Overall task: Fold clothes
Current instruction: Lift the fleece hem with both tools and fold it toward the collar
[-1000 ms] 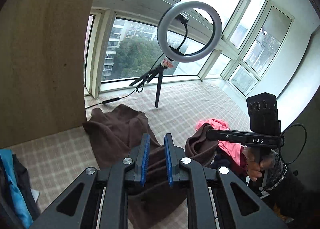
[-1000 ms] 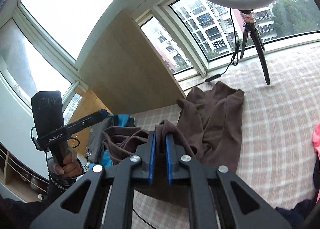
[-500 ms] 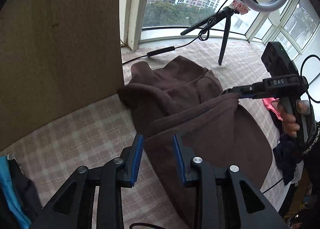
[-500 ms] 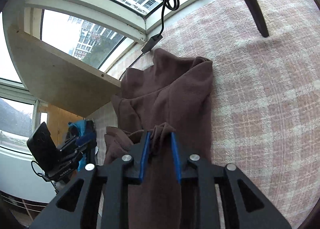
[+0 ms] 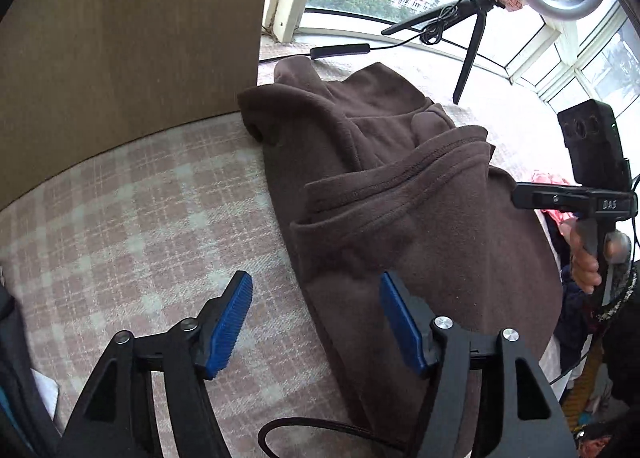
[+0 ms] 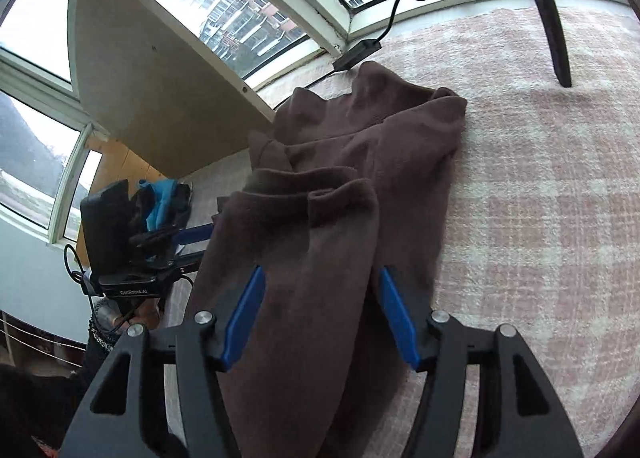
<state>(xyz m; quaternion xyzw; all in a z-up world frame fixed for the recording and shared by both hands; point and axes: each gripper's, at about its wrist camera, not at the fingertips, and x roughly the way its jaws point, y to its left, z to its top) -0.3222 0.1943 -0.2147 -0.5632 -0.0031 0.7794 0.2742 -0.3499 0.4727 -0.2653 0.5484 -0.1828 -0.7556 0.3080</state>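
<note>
A brown fleece garment (image 5: 400, 186) lies folded over itself on a pink checked blanket (image 5: 152, 218); it also shows in the right wrist view (image 6: 328, 194). My left gripper (image 5: 316, 310) is open and empty above the garment's left edge. My right gripper (image 6: 322, 306) is open and empty, its jaws standing to either side of the folded part without gripping it. The right gripper also shows at the right of the left wrist view (image 5: 520, 196), beside the garment's right edge.
A wooden board (image 5: 120, 50) stands at the left. A ring light on a tripod (image 5: 472, 38) and its cable stand by the window. Pink clothing (image 5: 548, 182) lies at the right, blue and dark clothes (image 6: 160, 198) at the left.
Both grippers carried the garment's near part over onto the far part, lowered it, then opened and let go. The garment now lies folded on the blanket.
</note>
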